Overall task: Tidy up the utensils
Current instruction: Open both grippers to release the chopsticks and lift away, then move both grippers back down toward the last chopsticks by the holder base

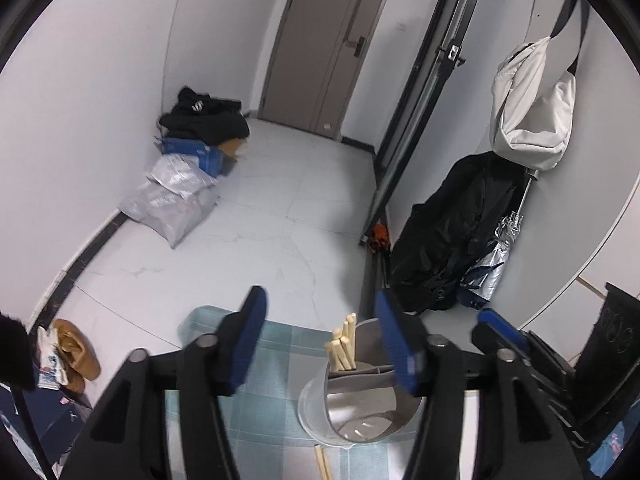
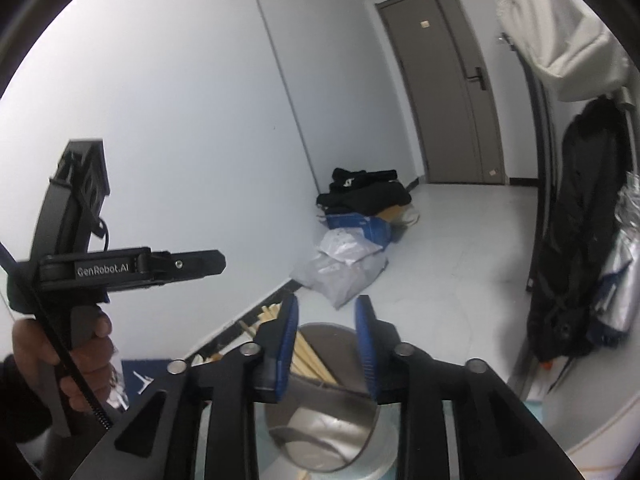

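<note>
Right now both grippers hang over a round steel utensil holder (image 1: 360,412) standing on a teal checked cloth (image 1: 260,360) on the table. Left gripper (image 1: 322,344): blue-padded fingers (image 1: 248,340) spread wide, nothing between them, pads touching nothing; holder sits below and towards its right finger, whose pad overlaps the holder's rim in the left wrist view — contact there can't be told. Right gripper (image 2: 326,348): jaws partly apart, released, no grip; its blue pads (image 2: 366,348) frame the holder's (image 2: 324,432) open mouth from above without pressing on anything.

Holder has an inner divider. Bundle of pale wooden chopsticks (image 1: 343,344) stands tilted in the far-left compartment, tips sticking up past the rim; same bunch shows in the right wrist view (image 2: 308,360) just beside the left pad of that gripper. Near compartment looks bare shiny metal w/ reflections. One more chopstick (image 1: 322,462) lies flat on the cloth just in front of the holder, near the bottom edge of the left view.

Person's left hand (image 2: 76,356) grips the handle of the left gripper's body, seen from the right cam. Bkgd: grey door (image 1: 324,44), black clothes pile (image 1: 204,114), white bag (image 1: 532,100) hung on wall, folded silver umbrella (image 1: 492,256).
</note>
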Demonstrator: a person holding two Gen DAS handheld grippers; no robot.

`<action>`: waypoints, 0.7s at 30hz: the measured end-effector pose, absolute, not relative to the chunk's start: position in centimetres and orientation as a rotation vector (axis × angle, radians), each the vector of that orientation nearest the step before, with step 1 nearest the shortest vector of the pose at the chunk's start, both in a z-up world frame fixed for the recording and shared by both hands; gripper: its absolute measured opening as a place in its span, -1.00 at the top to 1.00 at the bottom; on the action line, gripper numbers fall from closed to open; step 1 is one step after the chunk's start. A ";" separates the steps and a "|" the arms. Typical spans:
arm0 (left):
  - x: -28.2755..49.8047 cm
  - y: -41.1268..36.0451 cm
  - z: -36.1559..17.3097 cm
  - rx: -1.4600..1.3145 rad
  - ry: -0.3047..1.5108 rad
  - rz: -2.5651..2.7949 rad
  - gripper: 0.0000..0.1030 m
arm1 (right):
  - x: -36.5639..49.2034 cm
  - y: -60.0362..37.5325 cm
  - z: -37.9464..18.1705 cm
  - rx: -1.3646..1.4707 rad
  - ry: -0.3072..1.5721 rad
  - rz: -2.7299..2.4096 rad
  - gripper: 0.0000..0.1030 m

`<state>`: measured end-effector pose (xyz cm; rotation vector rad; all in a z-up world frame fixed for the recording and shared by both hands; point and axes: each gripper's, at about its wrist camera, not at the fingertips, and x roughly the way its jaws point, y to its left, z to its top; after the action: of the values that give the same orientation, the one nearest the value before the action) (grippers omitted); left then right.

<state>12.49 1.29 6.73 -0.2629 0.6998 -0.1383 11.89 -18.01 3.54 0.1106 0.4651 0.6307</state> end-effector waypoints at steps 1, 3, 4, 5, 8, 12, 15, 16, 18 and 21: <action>11.7 1.1 7.1 -0.248 0.678 -0.129 -0.25 | 11.3 -18.2 3.8 0.116 0.462 0.625 0.37; 10.7 0.9 7.5 -0.231 0.653 -0.114 -0.33 | 10.4 -18.3 4.3 0.122 0.457 0.620 0.30; 10.4 0.8 7.6 -0.227 0.647 -0.110 -0.35 | 9.7 -18.4 4.4 0.123 0.452 0.616 0.19; 9.9 0.7 7.8 -0.222 0.642 -0.108 -0.35 | 9.0 -18.5 4.7 0.125 0.446 0.611 0.07; 8.6 0.4 8.0 -0.203 0.626 -0.103 -0.38 | 7.3 -18.4 5.2 0.127 0.429 0.604 0.02; 7.0 0.2 8.1 -0.196 0.593 -0.082 -0.61 | 4.9 -18.5 5.4 0.121 0.420 0.588 -0.05; 5.9 0.0 8.1 -0.187 0.575 -0.079 -0.62 | 3.5 -18.4 5.4 0.120 0.412 0.568 -0.13; 5.6 -0.1 7.9 -0.179 0.571 -0.077 -0.62 | 3.0 -18.4 5.3 0.122 0.410 0.563 -0.15; 5.0 -0.3 7.8 -0.170 0.562 -0.075 -0.64 | 2.3 -18.5 5.2 0.128 0.412 0.556 -0.15; 4.3 -0.4 7.4 -0.163 0.551 -0.060 -0.76 | 1.2 -18.6 4.8 0.127 0.411 0.536 -0.25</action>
<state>4.27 -0.43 7.39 -0.1634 0.5514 -0.0602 1.19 -18.61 4.79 0.1266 0.4110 0.5358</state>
